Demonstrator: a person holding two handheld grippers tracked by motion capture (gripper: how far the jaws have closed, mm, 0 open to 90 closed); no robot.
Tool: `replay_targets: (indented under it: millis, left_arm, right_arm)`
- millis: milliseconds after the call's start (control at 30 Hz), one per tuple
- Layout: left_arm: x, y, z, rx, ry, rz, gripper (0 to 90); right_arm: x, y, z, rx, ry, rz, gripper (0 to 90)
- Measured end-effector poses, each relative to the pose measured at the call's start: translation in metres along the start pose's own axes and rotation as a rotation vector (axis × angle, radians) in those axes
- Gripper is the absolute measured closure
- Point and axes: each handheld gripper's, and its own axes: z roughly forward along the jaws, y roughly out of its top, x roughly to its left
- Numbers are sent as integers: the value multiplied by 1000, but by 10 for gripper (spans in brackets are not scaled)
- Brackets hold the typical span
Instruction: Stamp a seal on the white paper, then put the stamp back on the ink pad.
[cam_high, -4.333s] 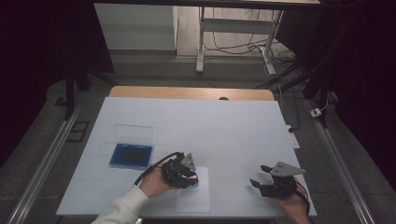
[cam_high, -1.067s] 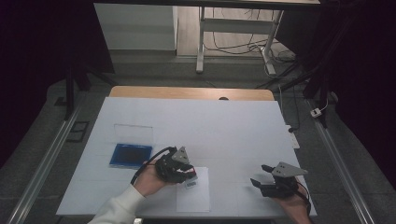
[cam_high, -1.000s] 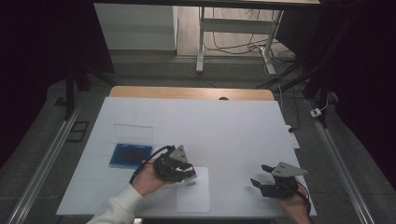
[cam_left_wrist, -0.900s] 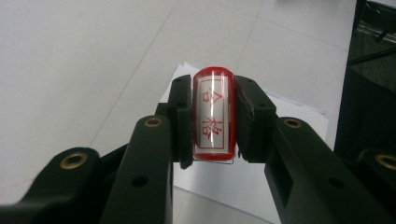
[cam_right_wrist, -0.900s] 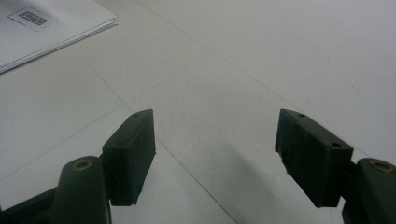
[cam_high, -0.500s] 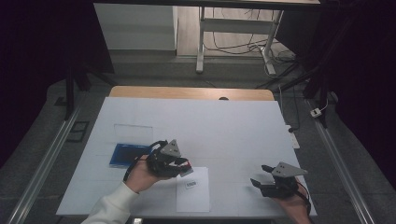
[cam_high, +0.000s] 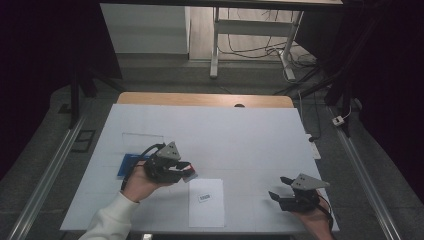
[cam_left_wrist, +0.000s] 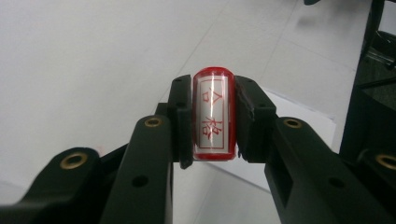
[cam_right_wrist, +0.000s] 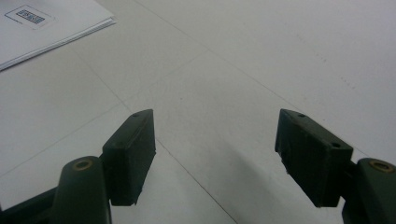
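My left gripper (cam_high: 186, 173) is shut on a red stamp (cam_left_wrist: 213, 114) with a white label of red characters; the stamp (cam_high: 189, 173) is held above the table, left of and above the white paper sheet (cam_high: 206, 209). The sheet carries a small printed mark (cam_high: 204, 198), which also shows on the paper (cam_right_wrist: 32, 28) in the right gripper view. A blue ink pad (cam_high: 131, 165) lies just left of my left hand. At the table's front right my right gripper (cam_high: 276, 188) rests open, its jaws wide apart (cam_right_wrist: 212, 156) with nothing between them.
A clear lid or tray outline (cam_high: 142, 141) lies behind the blue pad. The white table top (cam_high: 240, 135) ends at a wooden strip at the back. Table legs and cables stand on the floor beyond.
My left gripper has lifted off the paper with the stamp and moved left and back toward the blue pad, leaving a mark on the sheet. The right gripper has stayed put.
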Motion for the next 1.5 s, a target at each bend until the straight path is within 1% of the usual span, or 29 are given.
replay_targets:
  millis: [133,200,333,367,700,733,800,1000,1100,1200,1333,1433,1500]
  left_arm:
    - [7,-5,-7,-4,19,-20,701]
    - [10,-7,-10,-7,26,-31,701]
    - [17,-11,-15,-5,40,-49,701]
    - [19,-12,-16,-3,44,-51,701]
    - [41,-30,-29,16,93,-123,701]
    - [43,-32,-30,18,103,-132,701]
    - [48,-36,-32,34,123,-146,701]
    - [64,-53,-35,66,163,-208,701]
    - [72,-61,-36,84,185,-230,701]
    - [80,-70,-37,109,219,-259,702]
    - [89,-80,-38,124,243,-297,701]
    - [92,-84,-37,133,255,-309,701]
    - [93,-86,-36,144,256,-310,701]
  right_arm:
    - [0,0,0,-2,-1,-1,283]
    - [0,0,0,-11,6,3,283]
    - [0,0,-1,-1,-2,0,283]
    - [0,0,0,-8,5,3,283]
    - [0,0,-1,-6,3,6,283]
    - [0,0,0,-5,3,6,283]
    - [0,-1,0,-5,1,6,283]
    - [-1,-1,0,-3,1,7,284]
    - [-1,-1,0,0,1,4,284]
    - [-1,-1,0,0,1,3,283]
    - [-1,-1,0,-2,0,5,284]
    - [-1,-1,1,6,2,0,284]
    - [-1,-1,1,7,2,0,284]
